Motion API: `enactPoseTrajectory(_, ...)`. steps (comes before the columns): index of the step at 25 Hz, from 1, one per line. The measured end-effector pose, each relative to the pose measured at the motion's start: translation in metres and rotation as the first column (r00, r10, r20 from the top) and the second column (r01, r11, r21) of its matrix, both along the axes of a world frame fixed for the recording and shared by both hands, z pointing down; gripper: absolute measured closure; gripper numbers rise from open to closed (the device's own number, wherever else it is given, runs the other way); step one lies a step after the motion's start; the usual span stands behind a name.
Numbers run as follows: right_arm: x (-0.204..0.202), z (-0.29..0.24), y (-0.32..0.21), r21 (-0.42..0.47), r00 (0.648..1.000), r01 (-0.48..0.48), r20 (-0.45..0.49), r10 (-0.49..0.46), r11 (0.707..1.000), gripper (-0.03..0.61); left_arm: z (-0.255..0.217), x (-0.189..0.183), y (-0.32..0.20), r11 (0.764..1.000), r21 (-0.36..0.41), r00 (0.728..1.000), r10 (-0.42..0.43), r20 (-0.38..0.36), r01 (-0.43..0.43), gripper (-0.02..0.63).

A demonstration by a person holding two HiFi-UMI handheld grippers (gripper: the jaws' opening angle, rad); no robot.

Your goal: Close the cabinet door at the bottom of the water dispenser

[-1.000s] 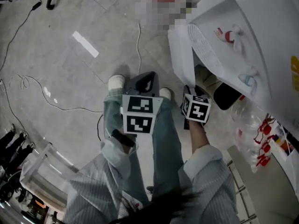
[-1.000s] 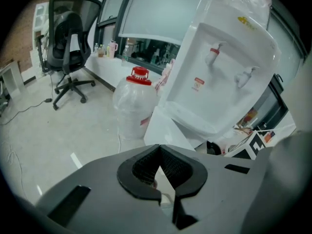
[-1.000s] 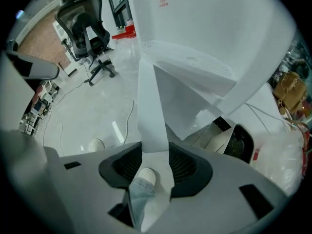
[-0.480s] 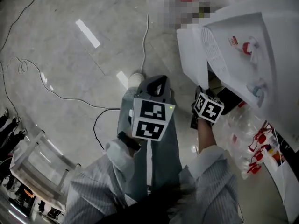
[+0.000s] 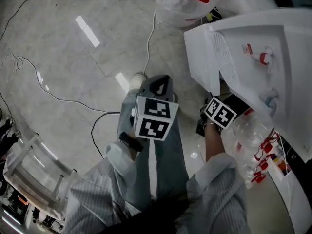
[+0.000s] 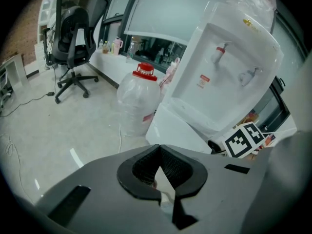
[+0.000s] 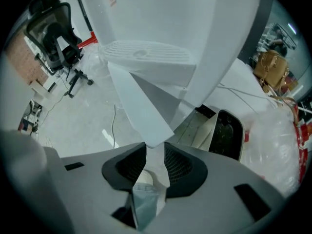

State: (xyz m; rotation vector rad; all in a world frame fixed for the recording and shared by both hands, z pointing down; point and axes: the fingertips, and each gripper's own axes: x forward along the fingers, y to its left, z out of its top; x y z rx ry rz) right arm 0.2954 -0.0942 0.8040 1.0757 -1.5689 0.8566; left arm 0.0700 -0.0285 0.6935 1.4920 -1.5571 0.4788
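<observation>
The white water dispenser [image 5: 253, 38] stands at the right, and its bottom cabinet door [image 5: 197, 52] swings out towards the floor. In the right gripper view the door [image 7: 139, 101] hangs just ahead of me. Its lower corner reaches into the gap of my right gripper [image 7: 155, 150], whose jaws are closing around it with a little room still on both sides. In the head view the right gripper [image 5: 209, 120] points steeply down beside the cabinet opening. My left gripper [image 6: 160, 152] is shut on nothing and hovers over the person's legs, left of the door [image 6: 183, 130].
A large water bottle with a red cap [image 6: 139, 101] stands on the floor left of the dispenser, with an office chair [image 6: 73, 38] further off. Cables [image 5: 58, 101] trail over the floor. Plastic bags [image 5: 253, 135] lie at the right. A dark rounded object [image 7: 226, 130] sits by the cabinet opening.
The right gripper has shifted along the foot of the dispenser and rolled, staying by the open door. The left gripper has stayed over the person's legs.
</observation>
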Motion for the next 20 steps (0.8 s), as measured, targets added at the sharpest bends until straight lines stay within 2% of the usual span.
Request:
enactPoseTrajectory(7,0.005,-0.001,-0.009,0.052,0.992,0.115,-0.066,-0.112,0.992,0.469,0.002,0.012,-0.003,1.000,0.005,1.000,-0.001,-0.014,0.001,0.603)
enactPoseTrajectory(20,0.029,-0.001,-0.046,0.092,0.987,0.132,-0.101,-0.123,0.987,0.469,0.011,0.025,-0.004,0.999,-0.003,0.999,-0.046,-0.022,0.046,0.603)
